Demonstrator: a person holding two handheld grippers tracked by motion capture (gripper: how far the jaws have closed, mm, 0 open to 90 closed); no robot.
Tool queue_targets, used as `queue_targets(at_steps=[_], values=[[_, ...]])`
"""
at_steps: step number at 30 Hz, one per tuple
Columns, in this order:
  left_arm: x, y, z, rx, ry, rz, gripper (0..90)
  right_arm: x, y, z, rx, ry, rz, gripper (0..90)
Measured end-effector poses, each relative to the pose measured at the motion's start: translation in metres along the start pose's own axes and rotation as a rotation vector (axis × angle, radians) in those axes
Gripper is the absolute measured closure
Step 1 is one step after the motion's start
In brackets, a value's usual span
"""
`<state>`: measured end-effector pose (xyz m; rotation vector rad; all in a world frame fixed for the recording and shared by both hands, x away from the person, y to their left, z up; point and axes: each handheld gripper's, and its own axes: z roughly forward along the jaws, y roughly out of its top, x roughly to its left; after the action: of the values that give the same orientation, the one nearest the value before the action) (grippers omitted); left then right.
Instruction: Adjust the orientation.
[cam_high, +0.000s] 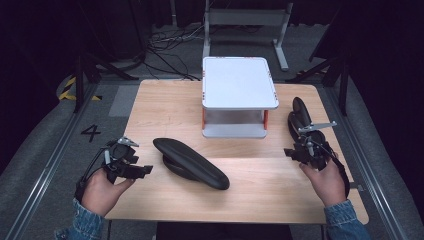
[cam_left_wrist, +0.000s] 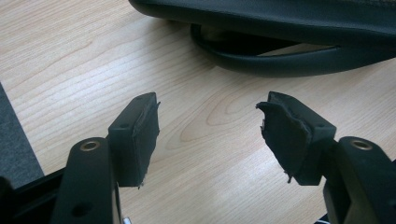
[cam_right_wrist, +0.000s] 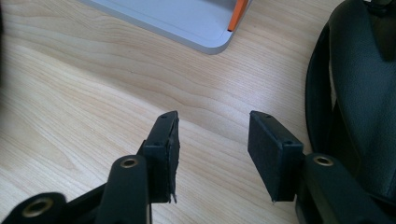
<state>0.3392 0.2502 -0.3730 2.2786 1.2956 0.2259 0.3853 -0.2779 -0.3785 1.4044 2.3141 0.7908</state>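
Note:
A long black padded piece (cam_high: 191, 163) lies slanted at the middle of the wooden table (cam_high: 260, 195). My left gripper (cam_high: 144, 170) rests near the table's left edge, a short way left of that piece, open with nothing between its jaws. In the left gripper view the gripper (cam_left_wrist: 210, 105) points at the black piece (cam_left_wrist: 280, 23), which lies just beyond the pads. A second black piece (cam_high: 298, 117) lies at the right side. My right gripper (cam_high: 291, 152) hovers just in front of it, open and holding nothing. The right gripper view puts the gripper (cam_right_wrist: 215, 116) over bare wood with that black piece (cam_right_wrist: 364, 93) at the right.
A white two-level stand (cam_high: 239, 82) with orange posts sits at the table's far middle; its base corner (cam_right_wrist: 187, 23) lies ahead of the right gripper. Cables and metal frame legs stand on the floor beyond the table.

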Motion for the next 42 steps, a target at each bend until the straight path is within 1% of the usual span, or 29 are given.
queue_targets(at_steps=[3, 4, 5, 8, 13, 17, 18, 19, 20, 21, 23, 25, 26, 28, 29, 30, 31, 32, 33, 34, 35, 36, 39, 41, 42], values=[[-0.001, 0.000, 0.000, 0.003, -0.006, 0.002, 36.5, 0.001, 0.000, 0.000, 0.000, -0.006, -0.001, 49.1], [-0.001, 0.000, 0.000, 0.002, -0.002, 0.004, 36.5, 0.001, 0.000, 0.000, 0.002, -0.008, -0.004, 48.0], [-0.001, 0.000, -0.001, 0.001, -0.007, 0.001, 36.5, 0.001, 0.000, 0.001, 0.001, -0.010, -0.009, 47.5], [-0.001, 0.000, -0.001, -0.001, -0.004, 0.000, 36.5, 0.001, 0.000, 0.001, 0.001, -0.014, -0.010, 47.5], [0.000, 0.001, -0.001, 0.000, -0.003, 0.003, 36.5, 0.001, 0.000, 0.002, 0.013, -0.002, -0.002, 47.4], [0.000, 0.001, -0.006, -0.007, -0.002, 0.001, 36.5, 0.007, 0.002, 0.001, 0.010, 0.037, -0.017, 50.7], [0.000, 0.001, -0.009, -0.020, 0.002, -0.002, 36.5, 0.010, 0.004, 0.000, 0.003, 0.056, -0.010, 50.7], [0.000, 0.000, -0.011, -0.026, 0.001, -0.002, 36.5, 0.010, 0.004, 0.000, 0.003, 0.056, -0.010, 50.7], [0.001, 0.000, -0.013, -0.031, 0.003, -0.003, 36.5, 0.012, 0.006, 0.000, 0.009, 0.075, -0.007, 50.5], [0.001, 0.000, -0.015, -0.039, 0.008, -0.007, 36.5, 0.015, 0.008, 0.000, 0.018, 0.084, -0.009, 50.4], [0.003, -0.001, -0.016, -0.039, 0.007, -0.012, 36.5, 0.022, 0.012, 0.002, 0.021, 0.094, -0.024, 50.6], [0.004, -0.002, -0.017, -0.041, 0.008, -0.016, 36.7, 0.033, 0.019, 0.004, 0.024, 0.104, -0.043, 50.4], [0.004, -0.002, -0.017, -0.047, 0.010, -0.019, 36.9, 0.037, 0.022, 0.004, 0.024, 0.109, -0.055, 50.2], [0.005, -0.002, -0.016, -0.043, 0.002, -0.017, 37.9, 0.048, 0.029, 0.006, 0.022, 0.129, -0.072, 48.6], [0.005, -0.002, -0.016, -0.051, 0.004, -0.017, 38.6, 0.054, 0.032, 0.007, 0.022, 0.142, -0.080, 47.3], [0.005, -0.002, -0.018, -0.060, -0.001, -0.018, 38.6, 0.061, 0.037, 0.010, 0.032, 0.169, -0.095, 47.0], [0.006, -0.002, -0.019, -0.068, -0.006, -0.018, 38.6, 0.068, 0.040, 0.012, 0.046, 0.176, -0.104, 49.1], [0.007, -0.002, -0.020, -0.075, -0.014, -0.029, 38.7, 0.073, 0.043, 0.015, 0.051, 0.172, -0.128, 51.6], [0.008, -0.003, -0.022, -0.080, -0.018, -0.027, 38.8, 0.081, 0.047, 0.017, 0.060, 0.162, -0.157, 51.9], [0.008, -0.004, -0.023, -0.089, -0.014, -0.034, 38.8, 0.090, 0.052, 0.020, 0.072, 0.168, -0.186, 52.0], [0.009, -0.005, -0.024, -0.088, -0.017, -0.039, 38.7, 0.097, 0.056, 0.022, 0.072, 0.178, -0.205, 52.2], [0.010, -0.006, -0.024, -0.092, -0.018, -0.045, 38.6, 0.104, 0.059, 0.024, 0.072, 0.191, -0.219, 52.2], [0.012, -0.012, -0.023, -0.081, -0.026, -0.064, 38.2, 0.124, 0.070, 0.030, 0.071, 0.236, -0.251, 50.9], [0.014, -0.015, -0.023, -0.075, -0.033, -0.079, 38.4, 0.136, 0.075, 0.034, 0.074, 0.249, -0.277, 51.0], [0.015, -0.017, -0.023, -0.076, -0.036, -0.096, 38.4, 0.142, 0.078, 0.036, 0.078, 0.255, -0.291, 51.0]])
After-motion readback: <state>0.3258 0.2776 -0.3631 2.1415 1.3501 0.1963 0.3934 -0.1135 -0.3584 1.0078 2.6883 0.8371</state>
